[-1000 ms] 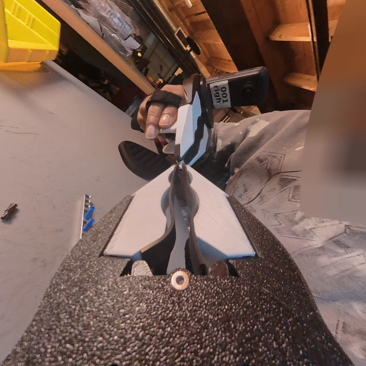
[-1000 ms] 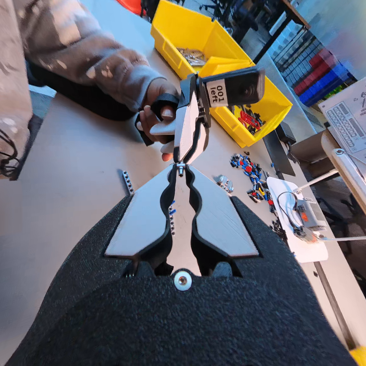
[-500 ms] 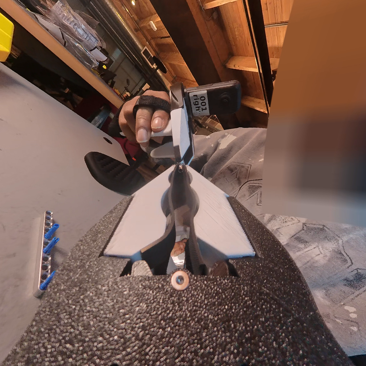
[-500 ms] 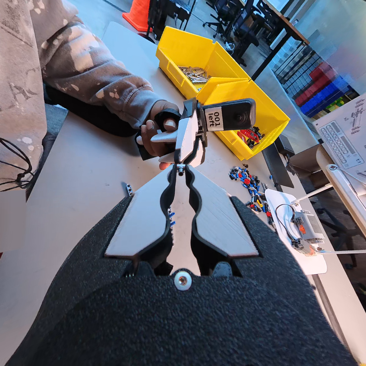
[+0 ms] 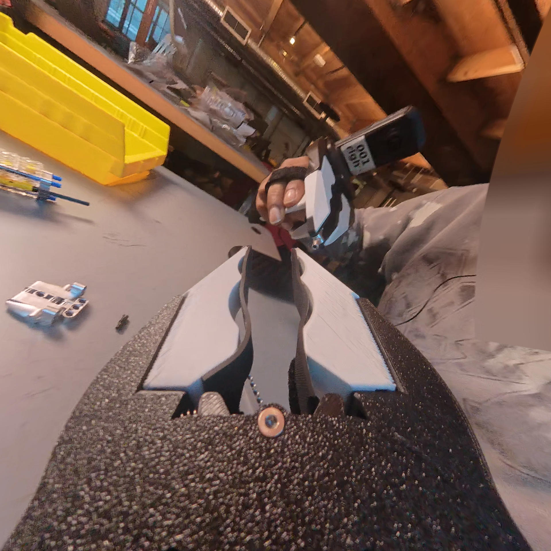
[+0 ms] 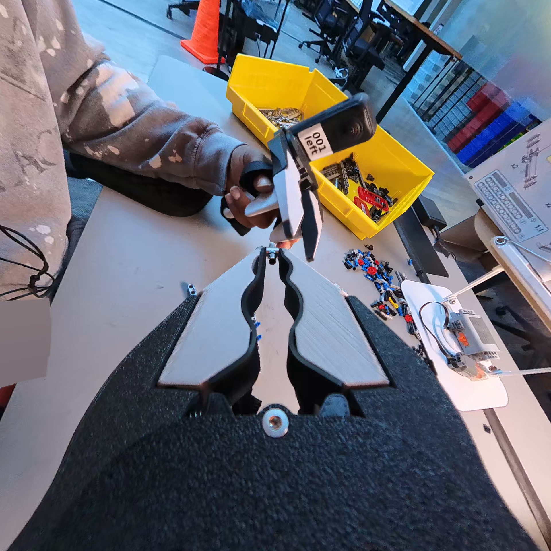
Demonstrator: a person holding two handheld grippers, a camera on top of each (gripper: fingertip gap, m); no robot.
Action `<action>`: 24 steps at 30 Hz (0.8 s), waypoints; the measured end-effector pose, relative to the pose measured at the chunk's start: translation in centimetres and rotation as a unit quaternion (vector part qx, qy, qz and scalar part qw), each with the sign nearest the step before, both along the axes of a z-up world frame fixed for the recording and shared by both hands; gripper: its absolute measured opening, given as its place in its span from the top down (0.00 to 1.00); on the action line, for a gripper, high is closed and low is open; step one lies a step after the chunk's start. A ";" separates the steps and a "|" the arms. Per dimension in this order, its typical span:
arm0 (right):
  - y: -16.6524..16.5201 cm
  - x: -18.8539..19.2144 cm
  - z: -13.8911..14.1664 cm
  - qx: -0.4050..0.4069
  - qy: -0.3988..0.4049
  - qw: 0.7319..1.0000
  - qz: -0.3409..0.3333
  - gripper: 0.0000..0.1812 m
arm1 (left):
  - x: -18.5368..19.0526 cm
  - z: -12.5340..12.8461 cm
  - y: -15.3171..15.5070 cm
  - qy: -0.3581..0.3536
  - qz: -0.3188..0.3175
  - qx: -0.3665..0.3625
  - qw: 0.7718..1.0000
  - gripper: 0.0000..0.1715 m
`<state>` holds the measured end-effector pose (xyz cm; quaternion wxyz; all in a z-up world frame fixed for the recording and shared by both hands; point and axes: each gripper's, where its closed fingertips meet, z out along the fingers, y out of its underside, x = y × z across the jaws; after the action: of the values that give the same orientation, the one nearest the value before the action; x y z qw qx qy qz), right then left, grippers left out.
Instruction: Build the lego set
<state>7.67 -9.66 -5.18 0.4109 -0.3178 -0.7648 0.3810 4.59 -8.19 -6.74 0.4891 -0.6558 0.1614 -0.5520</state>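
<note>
On the bench (image 6: 134, 268), just above its surface: right gripper (image 6: 272, 252), fingers clenched on a small grey pin (image 6: 272, 257), caught at the very tips and standing across them. Left gripper (image 5: 269, 253): fingers released, a clear gap, nothing between them. It hangs just beyond the pin, tips pointing down at it, near but apart.

Judgement on the hold: so little of the pin is between the pads that it could pivot or pop out. Even pressure and no twisting of the wrist seem wise. I cannot tell how deep the pin sits; the tips hide its lower end.

Surface: pale grey, matte, lightly scuffed. Below my right fingers lies a grey holed beam (image 6: 192, 288), probably with blue pegs in it, mostly hidden. To the right are a loose heap of small parts (image 6: 375, 283) in blue, black and red, then a white tray (image 6: 477, 393) carrying a grey wired box (image 6: 465, 337). Behind stand yellow bins (image 6: 298, 89) with parts inside. The left view adds a grey moulded piece (image 5: 47, 301).

Room: workshop, wooden ceiling beams (image 5: 417, 44), an orange cone (image 6: 205, 32) on the floor, office chairs beyond.
</note>
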 end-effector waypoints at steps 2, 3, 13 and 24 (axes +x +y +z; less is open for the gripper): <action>0.1 0.0 -0.3 0.004 -0.005 1.000 -0.001 0.97 | 0.5 -1.1 0.1 0.041 0.003 -0.001 0.999 0.86; 0.2 0.0 -0.6 0.006 -0.009 1.000 -0.002 0.97 | 0.8 -1.7 0.2 0.061 0.003 -0.005 0.998 0.87; 7.3 2.8 -12.5 0.115 -0.308 0.942 -0.074 0.97 | 0.6 -13.1 1.6 0.438 0.048 -0.033 0.897 0.85; 6.4 2.0 -14.3 0.119 -0.383 0.915 -0.038 0.97 | 1.7 -14.0 1.3 0.470 0.029 -0.014 0.882 0.97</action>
<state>9.70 -3.31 -19.44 0.1353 -0.4173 -0.8906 0.1203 6.26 -6.84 -20.78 0.3623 -0.8494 0.3459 -0.1663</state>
